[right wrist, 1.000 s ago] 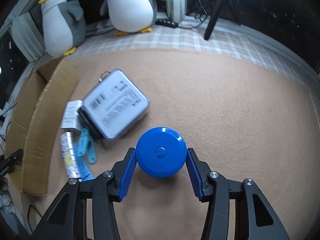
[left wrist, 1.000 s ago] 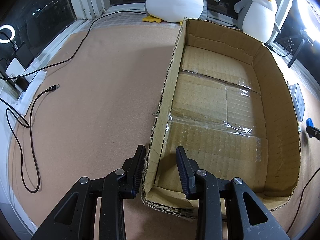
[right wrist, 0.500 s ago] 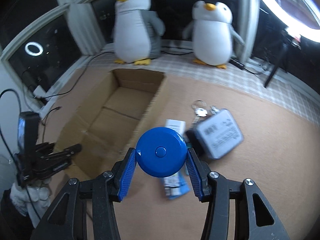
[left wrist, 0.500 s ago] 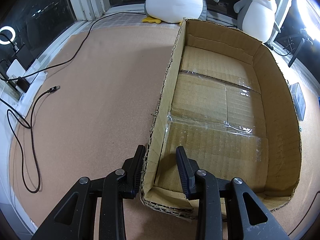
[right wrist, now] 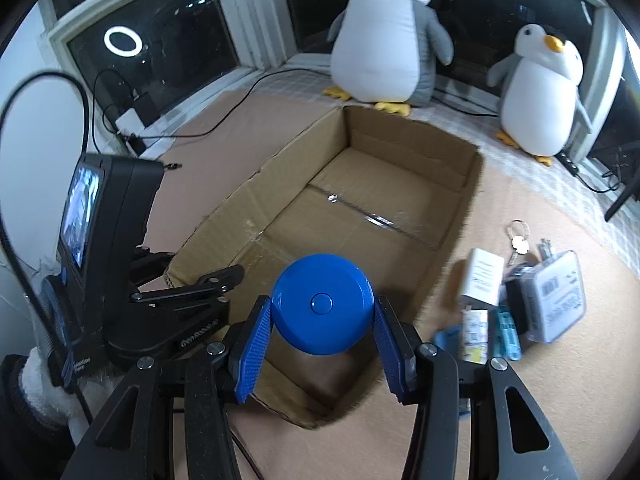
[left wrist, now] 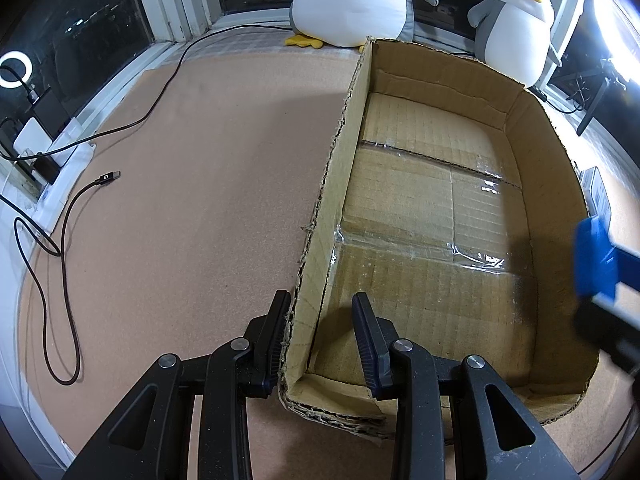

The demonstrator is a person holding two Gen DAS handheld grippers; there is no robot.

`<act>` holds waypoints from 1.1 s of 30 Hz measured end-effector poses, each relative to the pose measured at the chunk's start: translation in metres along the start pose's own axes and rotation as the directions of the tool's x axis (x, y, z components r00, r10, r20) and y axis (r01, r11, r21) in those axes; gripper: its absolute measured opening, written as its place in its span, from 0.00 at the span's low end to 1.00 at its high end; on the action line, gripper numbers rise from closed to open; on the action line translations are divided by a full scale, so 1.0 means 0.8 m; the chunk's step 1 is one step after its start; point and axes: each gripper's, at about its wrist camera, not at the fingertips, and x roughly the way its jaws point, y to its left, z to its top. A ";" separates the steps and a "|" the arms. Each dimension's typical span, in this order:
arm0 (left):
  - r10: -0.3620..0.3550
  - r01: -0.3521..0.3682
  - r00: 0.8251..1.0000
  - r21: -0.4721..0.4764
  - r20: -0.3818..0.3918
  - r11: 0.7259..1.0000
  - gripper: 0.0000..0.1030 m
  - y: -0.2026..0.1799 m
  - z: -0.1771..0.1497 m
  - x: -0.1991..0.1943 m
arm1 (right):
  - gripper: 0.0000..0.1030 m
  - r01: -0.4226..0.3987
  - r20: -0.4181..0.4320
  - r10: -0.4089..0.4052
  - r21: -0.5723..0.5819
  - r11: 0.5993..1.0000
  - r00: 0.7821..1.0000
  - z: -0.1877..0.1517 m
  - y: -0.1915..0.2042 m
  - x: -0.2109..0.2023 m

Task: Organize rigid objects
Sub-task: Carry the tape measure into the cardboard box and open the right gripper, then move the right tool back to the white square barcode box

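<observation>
The left gripper (left wrist: 322, 328) is all black: two angular arms with triangular cut-outs, a round silver screw head at each joint, and ribbed black pads (left wrist: 276, 326) on the fingers. Seen from the right wrist, it carries a boxy black camera housing (right wrist: 106, 216) with a small lit screen and a black cable looping off it, above a white fuzzy sleeve. The right gripper (right wrist: 322, 346) has the same black arms and silver screws, but its ribbed pads (right wrist: 252, 354) are bright blue.
</observation>
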 end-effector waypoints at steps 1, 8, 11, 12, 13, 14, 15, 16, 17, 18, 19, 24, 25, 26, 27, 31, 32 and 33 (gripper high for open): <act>-0.001 0.001 1.000 -0.001 0.000 1.000 0.33 0.001 0.000 0.000 | 0.45 -0.005 -0.005 0.005 -0.001 1.000 1.000 0.000 0.003 0.003; 0.000 0.000 1.000 0.000 0.000 1.000 0.33 0.001 0.000 -0.001 | 0.53 -0.028 -0.009 0.028 -0.015 0.999 1.000 -0.002 0.014 0.007; 0.002 -0.002 1.000 0.000 0.000 1.000 0.33 0.000 0.000 -0.001 | 0.59 -0.031 0.007 0.031 -0.014 0.999 1.000 -0.002 0.015 0.003; 0.003 -0.003 1.000 0.001 0.001 1.000 0.33 0.000 0.000 -0.001 | 0.59 -0.035 0.008 0.035 -0.009 0.999 0.999 -0.002 0.014 0.001; 0.004 -0.004 1.000 0.001 0.001 1.000 0.33 0.000 0.000 0.000 | 0.59 -0.042 0.011 0.042 -0.001 0.999 0.999 -0.002 0.013 -0.001; 0.004 -0.004 1.000 0.000 0.001 1.000 0.33 0.000 0.000 0.000 | 0.59 -0.049 0.014 0.049 0.007 0.999 0.999 -0.002 0.011 -0.003; 0.004 -0.004 1.000 -0.001 0.001 1.000 0.33 -0.001 0.000 0.000 | 0.59 -0.054 0.019 0.054 0.013 0.998 0.998 -0.003 0.009 -0.007; 0.004 -0.004 1.000 -0.001 0.001 1.000 0.33 -0.001 0.000 0.000 | 0.59 -0.062 0.028 0.061 0.021 0.998 0.998 -0.004 0.006 -0.012; 0.004 -0.004 1.000 0.000 0.001 1.000 0.33 -0.001 0.000 0.000 | 0.59 -0.073 0.038 0.072 0.031 0.997 0.997 -0.006 0.002 -0.018; 0.004 -0.004 1.000 0.000 0.001 1.000 0.33 -0.001 0.000 0.000 | 0.59 -0.083 0.044 0.081 0.041 0.996 0.996 -0.008 -0.002 -0.023; 0.004 -0.004 1.000 -0.001 0.001 1.000 0.33 -0.001 0.000 0.000 | 0.59 -0.091 0.053 0.088 0.055 0.994 0.995 -0.011 -0.008 -0.029; 0.002 -0.002 1.000 -0.002 0.002 1.000 0.33 0.000 0.000 0.000 | 0.59 -0.085 0.095 0.073 0.131 0.988 0.993 -0.033 -0.047 -0.063; 0.002 -0.002 1.000 -0.003 0.001 1.000 0.33 -0.001 0.000 0.000 | 0.59 -0.076 0.097 0.062 0.150 0.986 0.993 -0.038 -0.056 -0.069; 0.002 -0.002 1.000 -0.004 0.001 1.000 0.33 -0.001 0.000 0.000 | 0.59 -0.067 0.099 0.050 0.174 0.982 0.994 -0.044 -0.067 -0.074; 0.001 -0.001 1.000 -0.004 0.001 1.000 0.33 -0.001 0.000 0.000 | 0.59 -0.056 0.099 0.037 0.194 0.979 0.994 -0.048 -0.077 -0.077; 0.000 0.000 1.000 -0.007 0.002 1.000 0.33 -0.002 0.000 0.000 | 0.59 0.011 0.063 -0.029 0.268 0.963 0.998 -0.066 -0.115 -0.076; 0.000 0.000 1.000 -0.006 0.002 1.000 0.33 -0.001 0.000 0.000 | 0.58 0.024 0.055 -0.042 0.286 0.958 0.998 -0.068 -0.123 -0.074; 0.000 0.000 1.000 -0.006 0.002 1.000 0.33 -0.001 0.000 0.000 | 0.58 0.033 0.052 -0.051 0.302 0.953 0.997 -0.069 -0.132 -0.073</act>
